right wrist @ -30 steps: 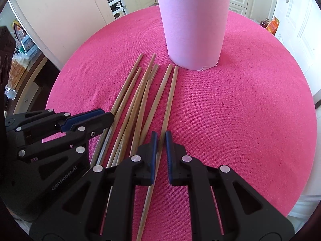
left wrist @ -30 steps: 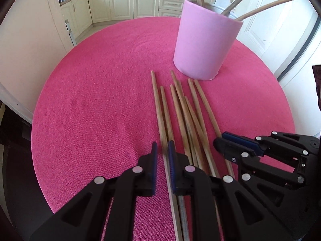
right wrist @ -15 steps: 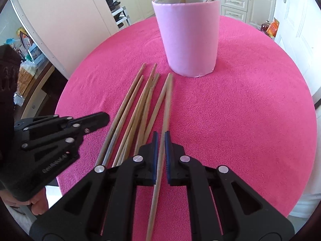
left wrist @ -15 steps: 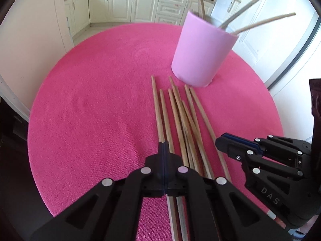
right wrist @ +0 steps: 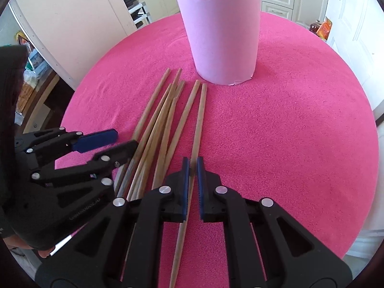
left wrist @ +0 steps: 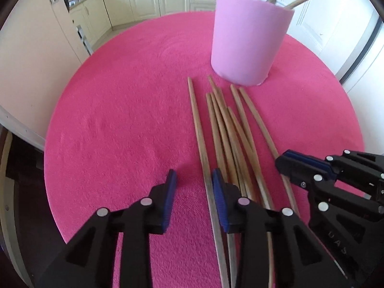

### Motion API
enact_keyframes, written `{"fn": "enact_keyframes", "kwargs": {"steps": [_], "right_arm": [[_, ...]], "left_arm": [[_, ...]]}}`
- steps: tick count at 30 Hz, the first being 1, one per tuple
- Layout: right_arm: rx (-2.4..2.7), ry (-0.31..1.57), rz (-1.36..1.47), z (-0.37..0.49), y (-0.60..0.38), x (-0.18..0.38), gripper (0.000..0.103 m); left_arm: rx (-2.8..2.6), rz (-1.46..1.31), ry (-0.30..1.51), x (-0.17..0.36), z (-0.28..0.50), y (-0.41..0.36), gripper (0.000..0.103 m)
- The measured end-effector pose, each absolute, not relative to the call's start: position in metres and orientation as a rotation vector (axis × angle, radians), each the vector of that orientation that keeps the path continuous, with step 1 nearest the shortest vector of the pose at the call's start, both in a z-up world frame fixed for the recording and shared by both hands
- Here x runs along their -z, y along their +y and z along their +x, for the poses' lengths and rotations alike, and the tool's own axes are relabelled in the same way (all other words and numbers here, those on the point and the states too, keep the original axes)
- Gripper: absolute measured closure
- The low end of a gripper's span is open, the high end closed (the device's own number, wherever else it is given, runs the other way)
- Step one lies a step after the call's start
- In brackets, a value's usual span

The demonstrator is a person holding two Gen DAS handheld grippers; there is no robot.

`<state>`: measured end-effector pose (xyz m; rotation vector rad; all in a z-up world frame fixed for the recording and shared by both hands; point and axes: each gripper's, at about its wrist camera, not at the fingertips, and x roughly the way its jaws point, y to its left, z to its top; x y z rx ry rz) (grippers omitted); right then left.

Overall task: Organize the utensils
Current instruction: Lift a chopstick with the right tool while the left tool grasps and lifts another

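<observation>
Left wrist view: left gripper wide open, empty; leftmost chopstick lies just inside its right finger, long axis running ahead toward pink cup. Remaining wooden chopsticks fan rightward on pink tablecloth.

Right wrist view: right gripper nearly closed around rightmost chopstick, slim, tapered, pointing at cup; contact uncertain.

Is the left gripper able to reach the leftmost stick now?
Probably yes. The left gripper is open, and the leftmost stick already lies between its fingers near the right one, with nothing covering it.
</observation>
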<state>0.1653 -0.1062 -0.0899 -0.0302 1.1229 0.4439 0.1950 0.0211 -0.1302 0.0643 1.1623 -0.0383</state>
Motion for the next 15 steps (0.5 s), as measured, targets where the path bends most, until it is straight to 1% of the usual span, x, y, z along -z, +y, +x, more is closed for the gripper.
{"fn": "enact_keyframes", "kwargs": {"steps": [4,5,6,7,8,11,15], "right_arm": [[-0.423,1.116,-0.055,0.165,-0.104,0.089,0.096],[-0.421,1.119,-0.06,0.165,-0.104,0.089,0.096],[-0.419,1.123,-0.061,0.165,-0.104,0.089,0.096],[-0.419,1.13,-0.062,0.166,-0.103,0.09,0.096],[-0.42,1.135,-0.062,0.167,-0.102,0.091,0.096],[-0.413,1.144,-0.074,0.17,-0.097,0.093,0.095],[-0.417,1.139,-0.074,0.171,-0.098,0.094,0.095]], "left_arm": [[0.036,0.061,1.155,0.13,0.195,0.018,0.073],[0.041,0.051,1.153,0.13,0.196,0.019,0.078],[0.043,0.041,1.149,0.129,0.196,0.02,0.081],[0.042,0.034,1.145,0.129,0.196,0.022,0.089],[0.042,0.024,1.144,0.129,0.195,0.024,0.091],[0.04,-0.005,1.139,0.129,0.195,0.025,0.094],[0.05,-0.057,1.125,0.127,0.19,0.032,0.095]]}}
